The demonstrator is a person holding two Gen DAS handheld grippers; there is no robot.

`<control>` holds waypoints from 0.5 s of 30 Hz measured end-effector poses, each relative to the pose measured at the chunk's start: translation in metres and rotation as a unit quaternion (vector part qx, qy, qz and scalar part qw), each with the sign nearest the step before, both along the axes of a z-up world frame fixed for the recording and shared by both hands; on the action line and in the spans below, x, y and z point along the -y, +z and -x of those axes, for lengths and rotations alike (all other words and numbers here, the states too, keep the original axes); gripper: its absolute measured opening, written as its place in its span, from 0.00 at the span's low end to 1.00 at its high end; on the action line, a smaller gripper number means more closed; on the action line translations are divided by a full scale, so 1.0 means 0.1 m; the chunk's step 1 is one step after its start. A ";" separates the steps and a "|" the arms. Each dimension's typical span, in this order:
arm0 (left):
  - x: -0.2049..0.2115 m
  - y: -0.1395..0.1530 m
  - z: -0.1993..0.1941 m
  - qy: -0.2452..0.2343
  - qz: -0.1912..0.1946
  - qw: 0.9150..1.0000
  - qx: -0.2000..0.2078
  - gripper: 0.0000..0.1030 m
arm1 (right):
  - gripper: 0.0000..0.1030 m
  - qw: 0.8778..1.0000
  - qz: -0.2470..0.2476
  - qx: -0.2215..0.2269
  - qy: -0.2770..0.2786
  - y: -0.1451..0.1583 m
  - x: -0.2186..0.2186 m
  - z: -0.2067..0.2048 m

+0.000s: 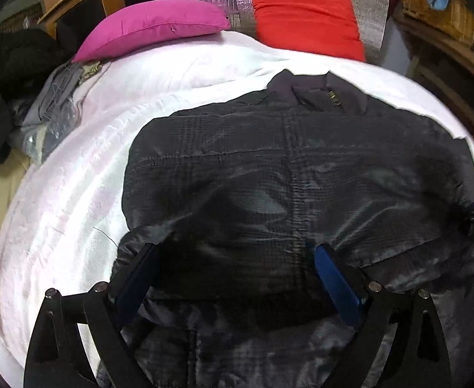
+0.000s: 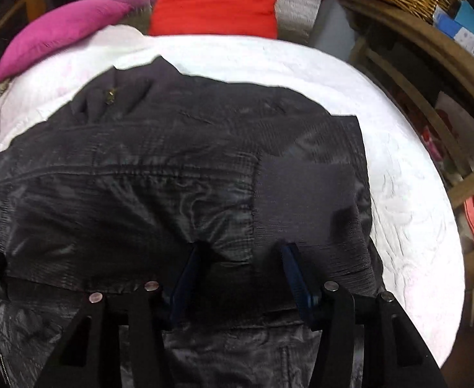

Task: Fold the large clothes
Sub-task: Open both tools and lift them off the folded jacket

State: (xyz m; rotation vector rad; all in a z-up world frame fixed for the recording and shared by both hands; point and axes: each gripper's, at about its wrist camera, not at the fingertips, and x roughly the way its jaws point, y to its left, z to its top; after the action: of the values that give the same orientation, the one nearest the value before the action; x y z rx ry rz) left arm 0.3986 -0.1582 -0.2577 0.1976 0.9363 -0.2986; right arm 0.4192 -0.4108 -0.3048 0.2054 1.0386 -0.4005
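Left wrist view: dark jacket (image 1: pixel 285 174) lies spread on the white bed (image 1: pixel 75 168), collar toward the pillows. Left gripper (image 1: pixel 237 268) is wide open over the lower fold, gripping nothing. Fabric looks thin, shiny, probably slippery and limp; bulky but light.

Right wrist view: right gripper (image 2: pixel 240 265) is about half open over the jacket (image 2: pixel 159 168), pads not pinching. Best hold: seamed hem or ribbed edge, not the slick panel.
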 end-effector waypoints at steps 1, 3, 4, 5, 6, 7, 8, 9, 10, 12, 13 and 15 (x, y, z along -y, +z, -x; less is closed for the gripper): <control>-0.01 0.03 0.02 -0.002 0.006 1.000 -0.002 0.93 | 0.55 1.000 0.002 -0.010 -0.002 0.01 -0.01 -0.02; -0.07 0.14 0.03 -0.004 0.019 1.000 0.005 0.93 | 0.55 1.000 0.008 -0.029 -0.009 0.06 -0.04 -0.07; -0.11 0.19 0.05 -0.003 0.023 1.000 0.017 0.93 | 0.55 0.999 0.009 -0.035 -0.012 0.09 -0.05 -0.09; -0.16 0.24 0.06 0.000 0.023 0.999 0.030 0.93 | 0.55 0.999 0.006 -0.034 -0.013 0.15 -0.07 -0.10; -0.20 0.28 0.07 0.004 0.018 0.999 0.042 0.93 | 0.55 1.000 -0.002 -0.020 -0.011 0.25 -0.10 -0.09; -0.24 0.32 0.07 0.009 0.010 0.998 0.053 0.93 | 0.55 1.000 -0.008 -0.002 -0.010 0.34 -0.13 -0.07; -0.28 0.34 0.05 0.015 0.002 0.998 0.060 0.93 | 0.55 1.000 -0.010 0.013 -0.007 0.40 -0.16 -0.06; -0.31 0.35 0.03 0.022 -0.004 0.998 0.064 0.93 | 0.55 1.000 -0.013 0.028 0.000 0.47 -0.22 -0.07; -0.32 0.36 -0.02 0.031 -0.009 0.997 0.064 0.93 | 0.55 0.999 -0.015 0.038 0.006 0.52 -0.28 -0.09; -0.39 0.32 -0.08 0.052 -0.026 0.996 0.061 0.94 | 0.55 0.998 -0.026 0.054 0.030 0.56 -0.43 -0.13; -0.41 0.30 -0.12 0.058 -0.037 0.996 0.056 0.93 | 0.55 0.997 -0.029 0.059 0.045 0.57 -0.51 -0.16; -0.43 0.25 -0.15 0.061 -0.049 0.996 0.049 0.94 | 0.55 0.996 -0.025 0.059 0.062 0.54 -0.66 -0.24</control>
State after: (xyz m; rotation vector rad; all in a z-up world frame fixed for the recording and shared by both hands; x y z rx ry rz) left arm 0.4134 -0.1150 -0.2322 0.2424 0.8634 -0.1283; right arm 0.4432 -0.3451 -0.2507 0.2067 0.9404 -0.2474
